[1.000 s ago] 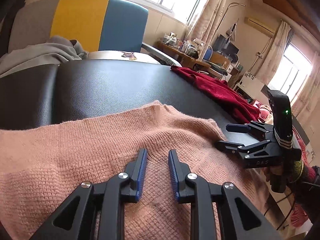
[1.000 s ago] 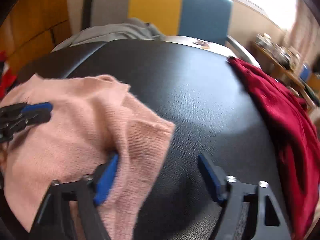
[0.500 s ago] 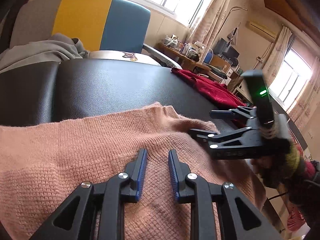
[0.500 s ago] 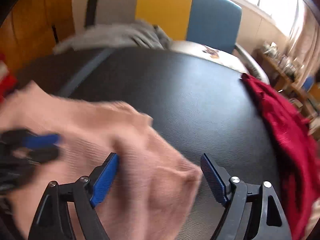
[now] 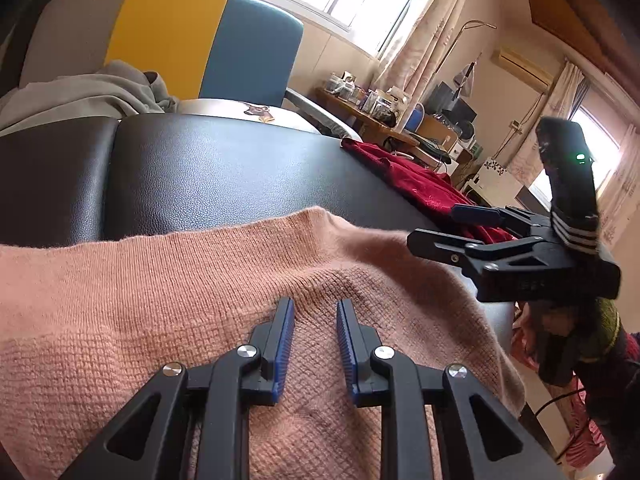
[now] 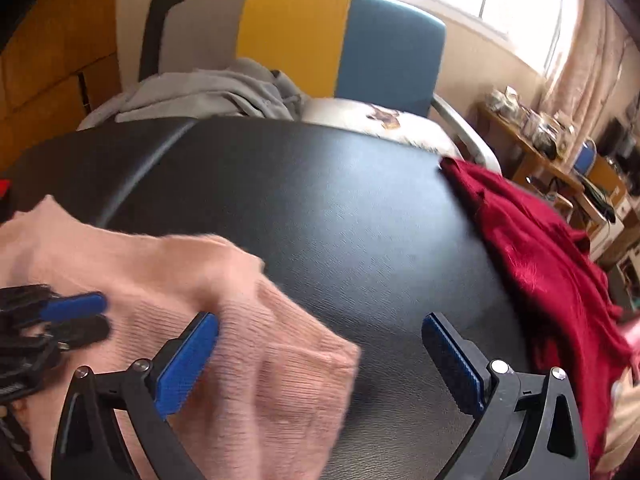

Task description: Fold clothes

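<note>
While the right gripper's jaws are opening, inventory as follows.

1. Pink knit sweater [image 5: 160, 300]. Lies flat on the black padded table [image 5: 220, 168] and fills the lower half of the left-wrist view. Long axis runs L–R across the frame, far edge toward the upper frame. A small ridge of knit rises at frame centre. In the right-wrist view the sweater [image 6: 240, 320] sits lower left, blurred, with one ribbed end pointing to bottom centre.

2. Left gripper [image 5: 312, 308]. Bottom centre, angled down onto the sweater. Fingers narrowly apart, with knit showing in the gap. Can't tell whether the pads pinch it. Seen also at the left edge of the right-wrist view [image 6: 80, 318], low on the sweater.

3. Right gripper [image 6: 320, 324]. Jaws very wide, tilted down over the table. The sweater's ribbed end lies between them. The left pad is at the cloth and the right pad is over bare table, so nothing is clamped. In the left-wrist view it [image 5: 440, 226] is at right, above the sweater's right edge, fingers pointing left. A person's hand [image 5: 568, 344] is below it, in shadow.

4. Red garment [image 6: 540, 240]. Heaped on the table's right side, apart from the sweater.

5. Grey garment [image 5: 92, 88]. Upper left, beyond the table, on a grey/yellow/blue chair [image 5: 200, 40].
</note>
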Available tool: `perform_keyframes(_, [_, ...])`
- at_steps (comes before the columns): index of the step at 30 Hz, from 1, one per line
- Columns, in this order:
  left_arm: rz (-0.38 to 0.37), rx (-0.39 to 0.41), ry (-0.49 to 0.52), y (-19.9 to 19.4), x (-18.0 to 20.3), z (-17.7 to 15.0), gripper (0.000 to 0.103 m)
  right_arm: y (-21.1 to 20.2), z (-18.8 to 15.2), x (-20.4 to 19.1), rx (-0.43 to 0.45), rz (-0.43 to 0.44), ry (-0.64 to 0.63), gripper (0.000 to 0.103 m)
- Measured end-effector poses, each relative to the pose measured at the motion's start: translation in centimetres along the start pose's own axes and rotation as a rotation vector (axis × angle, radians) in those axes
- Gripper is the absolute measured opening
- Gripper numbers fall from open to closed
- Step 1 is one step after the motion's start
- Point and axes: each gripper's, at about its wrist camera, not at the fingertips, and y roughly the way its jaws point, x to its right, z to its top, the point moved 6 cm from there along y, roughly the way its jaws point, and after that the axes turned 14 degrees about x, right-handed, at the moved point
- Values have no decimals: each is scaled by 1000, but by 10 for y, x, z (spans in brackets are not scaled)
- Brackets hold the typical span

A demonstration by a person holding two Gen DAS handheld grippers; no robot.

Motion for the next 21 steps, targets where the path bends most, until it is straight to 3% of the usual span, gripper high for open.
perform_keyframes(4, [18,-6,-75,-29,-7,4,23,-14,9,-32,23,66,9,103])
perform_keyframes(6, [23,29,-89,-62,-14,8,26,-16,10,-45,28,107,38,103])
perform_keyframes(10, [125,107,-94,-149,-54,9,27,-21,12,-86,47,213,73,103])
perform_keyframes(15, [364,155,-112,-246,-124,-8,30,-12,1,-143,26,325,30,103])
perform_keyframes(17, [418,163,-147,-276,-148,-19,33,-3,-7,-150,11,336,30,103])
perform_keyframes(19, [442,163,-204,-301,-170,-32,35,6,-15,-154,6,343,39,103])
perform_keyframes(21, [414,135,-256,-307,-181,-43,39,11,-18,-148,40,379,85,103])
